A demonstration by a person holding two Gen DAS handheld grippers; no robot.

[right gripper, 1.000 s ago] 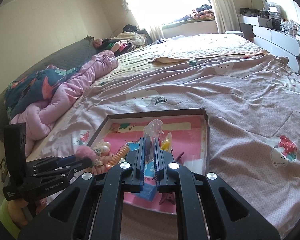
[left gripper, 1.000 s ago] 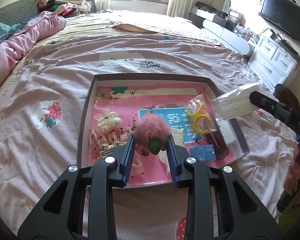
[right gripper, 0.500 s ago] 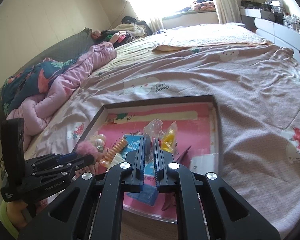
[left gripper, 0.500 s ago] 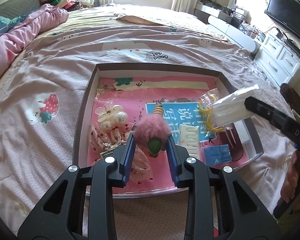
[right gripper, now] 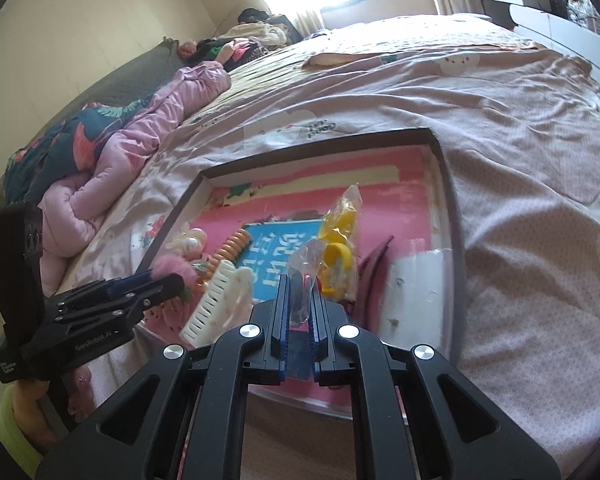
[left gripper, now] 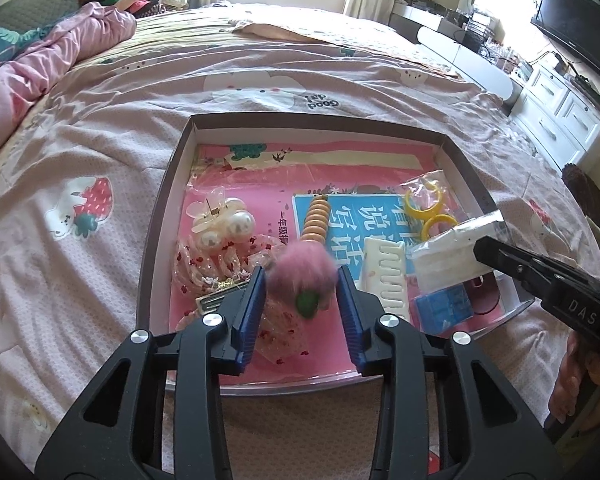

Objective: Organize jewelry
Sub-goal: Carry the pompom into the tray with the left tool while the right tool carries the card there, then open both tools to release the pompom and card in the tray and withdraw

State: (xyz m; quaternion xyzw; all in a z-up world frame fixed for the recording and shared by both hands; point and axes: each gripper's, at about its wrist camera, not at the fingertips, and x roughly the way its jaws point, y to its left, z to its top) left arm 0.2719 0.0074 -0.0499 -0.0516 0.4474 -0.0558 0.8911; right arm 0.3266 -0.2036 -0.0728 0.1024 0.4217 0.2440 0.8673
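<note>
A shallow dark-rimmed box (left gripper: 160, 216) lies on the bed with hair accessories on its pink lining. My left gripper (left gripper: 301, 271) hangs low over its near part. A fluffy pink pom-pom (left gripper: 296, 268) with a green piece sits between the jaws, which are opening; the pads look just clear of the fur. My right gripper (right gripper: 300, 286) is shut on a small clear plastic bag (right gripper: 306, 260) over the box's near right corner. In the left wrist view that bag (left gripper: 448, 256) shows white contents at the right gripper (left gripper: 482, 246).
In the box lie a pearl clip (left gripper: 220, 224), clear claw clips (left gripper: 208, 264), an orange ribbed clip (left gripper: 316, 220), a white comb (left gripper: 384, 276), bagged yellow hoops (left gripper: 428, 208) and a blue piece (left gripper: 444, 306). A pink quilt (right gripper: 148, 136) is bunched at the left; white drawers (left gripper: 560, 116) stand beyond the bed's right edge.
Both grippers have sunk closer to the box. The left jaws have spread slightly around the pom-pom. The right gripper keeps its hold on the bag.
</note>
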